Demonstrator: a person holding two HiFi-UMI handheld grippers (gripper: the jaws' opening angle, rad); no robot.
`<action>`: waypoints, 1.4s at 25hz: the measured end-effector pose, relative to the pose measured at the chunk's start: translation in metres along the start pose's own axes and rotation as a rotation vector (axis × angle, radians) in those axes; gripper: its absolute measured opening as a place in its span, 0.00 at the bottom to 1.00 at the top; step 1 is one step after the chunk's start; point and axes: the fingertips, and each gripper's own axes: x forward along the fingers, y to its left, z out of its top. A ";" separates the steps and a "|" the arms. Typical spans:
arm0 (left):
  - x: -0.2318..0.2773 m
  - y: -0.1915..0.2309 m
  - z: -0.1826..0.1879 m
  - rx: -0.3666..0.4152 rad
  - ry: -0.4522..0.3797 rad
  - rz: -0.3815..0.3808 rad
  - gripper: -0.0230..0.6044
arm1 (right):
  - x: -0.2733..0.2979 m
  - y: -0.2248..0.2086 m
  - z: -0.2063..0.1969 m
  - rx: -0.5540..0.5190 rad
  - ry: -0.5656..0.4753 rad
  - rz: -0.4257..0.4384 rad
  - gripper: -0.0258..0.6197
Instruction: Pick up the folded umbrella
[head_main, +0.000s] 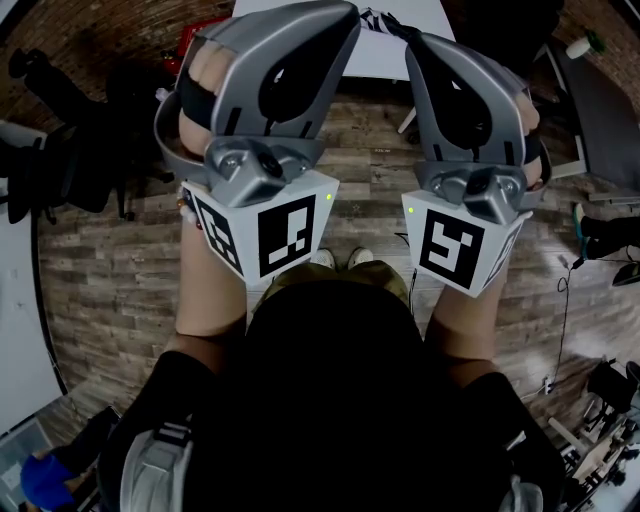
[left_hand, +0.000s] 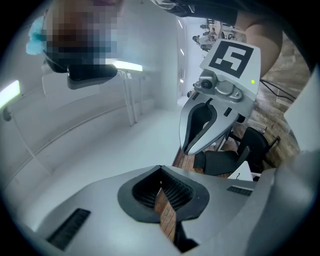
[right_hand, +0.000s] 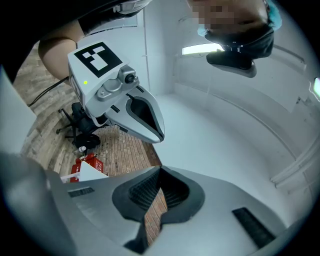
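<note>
No umbrella shows clearly in any view. A small dark striped thing (head_main: 385, 20) lies at the edge of the white table (head_main: 395, 55) ahead; I cannot tell what it is. I hold both grippers up in front of me, side by side, pointing slightly upward. My left gripper (head_main: 345, 12) is shut, its black pads meeting at the tips (left_hand: 160, 170) with nothing between them. My right gripper (head_main: 415, 40) is shut and empty too, tips together (right_hand: 161, 171). Each gripper view shows the other gripper alongside: the right gripper (left_hand: 187, 149) and the left gripper (right_hand: 160, 136).
A black office chair (head_main: 60, 170) stands on the wooden floor (head_main: 110, 270) at the left. Another dark chair (left_hand: 250, 145) and a red box (right_hand: 82, 167) sit low beside the table. A brick wall (head_main: 100, 30) lies ahead, a pale wall (left_hand: 100, 125) fills both gripper views.
</note>
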 end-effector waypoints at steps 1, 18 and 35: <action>-0.001 0.001 -0.001 0.001 0.000 0.000 0.06 | 0.000 0.000 0.002 -0.001 0.000 -0.001 0.09; -0.011 0.010 -0.014 0.011 0.006 0.007 0.06 | 0.010 0.007 0.014 0.002 -0.002 -0.009 0.09; 0.008 0.007 -0.033 0.041 0.003 0.012 0.06 | 0.025 0.001 -0.010 0.010 0.000 -0.046 0.09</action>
